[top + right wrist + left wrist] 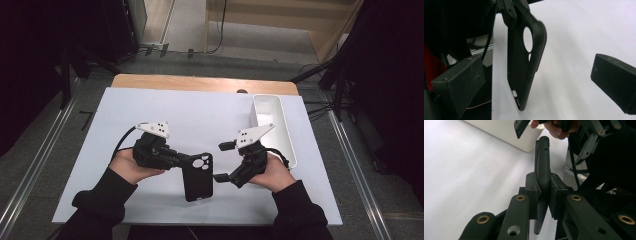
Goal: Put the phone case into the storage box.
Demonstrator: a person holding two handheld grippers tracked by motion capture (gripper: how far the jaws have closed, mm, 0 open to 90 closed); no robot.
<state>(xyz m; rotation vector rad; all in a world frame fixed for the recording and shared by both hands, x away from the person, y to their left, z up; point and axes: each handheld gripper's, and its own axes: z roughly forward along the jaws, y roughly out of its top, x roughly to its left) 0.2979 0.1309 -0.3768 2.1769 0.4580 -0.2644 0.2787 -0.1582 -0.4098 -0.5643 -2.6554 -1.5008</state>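
Note:
A black phone case point(198, 176) hangs just above the white table sheet point(200, 115), its camera cutouts facing up. My left gripper point(186, 161) is shut on the case's left edge near the camera end. In the left gripper view the case point(543, 167) stands edge-on, pinched between the pads of that gripper point(545, 192). My right gripper point(223, 161) is open just to the right of the case, jaws spread wide and not touching it. The right gripper view shows the case point(521, 65) between that gripper's point(537, 83) two separated pads, clear of both.
A long white tray point(287, 135) lies at the right of the sheet, close behind my right hand; its wall point(506, 132) also appears in the left gripper view. A wooden table edge point(200, 82) runs along the back. Dark floor and stands surround the table.

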